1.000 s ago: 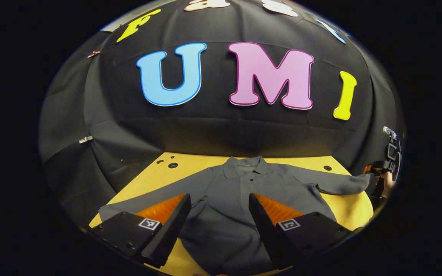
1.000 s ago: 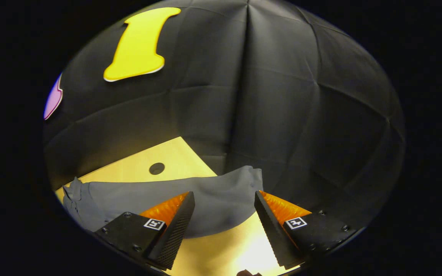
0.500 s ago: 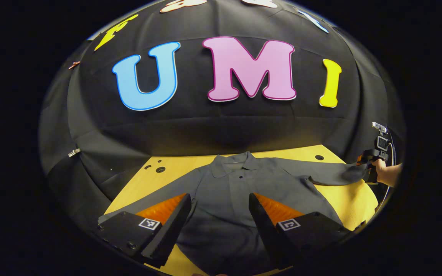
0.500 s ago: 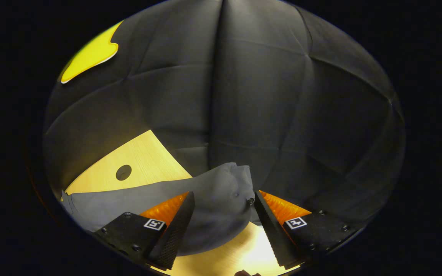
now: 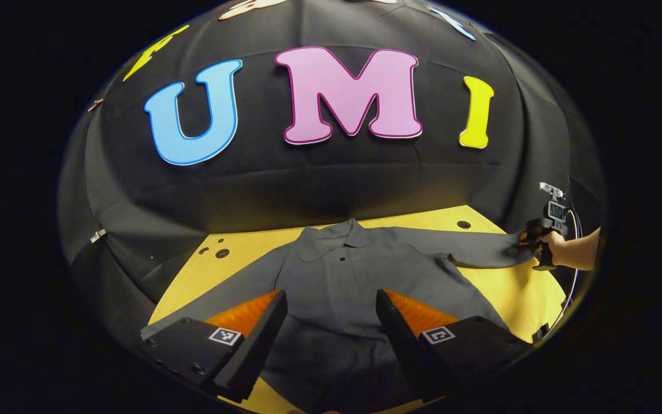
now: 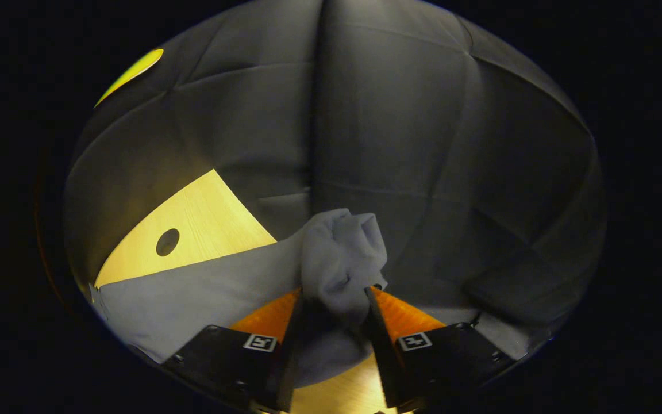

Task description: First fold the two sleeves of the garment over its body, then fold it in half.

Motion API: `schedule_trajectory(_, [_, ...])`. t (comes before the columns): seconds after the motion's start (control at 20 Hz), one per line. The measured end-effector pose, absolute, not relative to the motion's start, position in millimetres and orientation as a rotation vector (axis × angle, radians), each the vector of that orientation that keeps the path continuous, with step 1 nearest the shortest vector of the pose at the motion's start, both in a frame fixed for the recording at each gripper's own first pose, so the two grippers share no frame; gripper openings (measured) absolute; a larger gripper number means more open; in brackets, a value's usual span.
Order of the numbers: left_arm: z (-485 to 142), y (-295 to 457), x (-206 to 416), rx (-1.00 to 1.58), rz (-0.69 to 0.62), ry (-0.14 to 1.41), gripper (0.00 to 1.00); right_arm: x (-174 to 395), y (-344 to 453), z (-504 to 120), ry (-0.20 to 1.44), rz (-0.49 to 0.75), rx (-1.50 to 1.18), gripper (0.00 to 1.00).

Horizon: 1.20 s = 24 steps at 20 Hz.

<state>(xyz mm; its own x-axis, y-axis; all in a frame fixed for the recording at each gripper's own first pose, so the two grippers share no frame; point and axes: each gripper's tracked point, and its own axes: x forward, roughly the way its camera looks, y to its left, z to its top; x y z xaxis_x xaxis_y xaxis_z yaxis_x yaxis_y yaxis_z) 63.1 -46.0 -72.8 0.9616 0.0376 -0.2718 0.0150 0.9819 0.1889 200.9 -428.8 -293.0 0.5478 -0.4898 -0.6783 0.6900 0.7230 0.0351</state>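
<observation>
Since a second ago the right gripper has closed on the cuff, bunching it between both fingers. The left gripper hovers spread over the shirt, flat on the table. Best lift the sleeve slightly, then carry it across the chest without dragging the body

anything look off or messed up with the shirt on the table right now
Nothing damaged or spilled. The shirt lies flat, collar toward the wall. Only the sleeve cuff is bunched, gathered between the right gripper jaws, as expected for folding.
</observation>
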Motion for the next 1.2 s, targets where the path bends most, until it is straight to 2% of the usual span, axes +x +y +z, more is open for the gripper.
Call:
schedule_trajectory(0.1, [-73.1, -43.1, 63.6, 0.187, 0.022, 0.280, 0.98, 198.7, -430.4, -289.0, 0.694, -0.717, 0.316, 0.48])
schedule_trajectory(0.2, [-74.0, -40.3, 63.7, 0.176, 0.032, 0.286, 0.98, 193.8, -432.6, -284.6, 0.700, -0.723, 0.341, 0.19])
schedule_trajectory(0.25, [-75.2, -39.4, 62.9, 0.172, 0.035, 0.289, 0.98, 195.9, -429.3, -282.5, 0.696, -0.715, 0.356, 0.25])
schedule_trajectory(0.4, [-76.5, -39.2, 61.5, 0.164, 0.039, 0.296, 0.98, 201.1, -426.3, -274.6, 0.673, -0.663, 0.331, 0.07])
schedule_trajectory(1.2, [-60.3, -6.9, 23.1, 0.102, 0.076, 0.237, 0.98, 201.6, -395.0, -235.1, 0.528, -0.383, 0.009, 0.05])
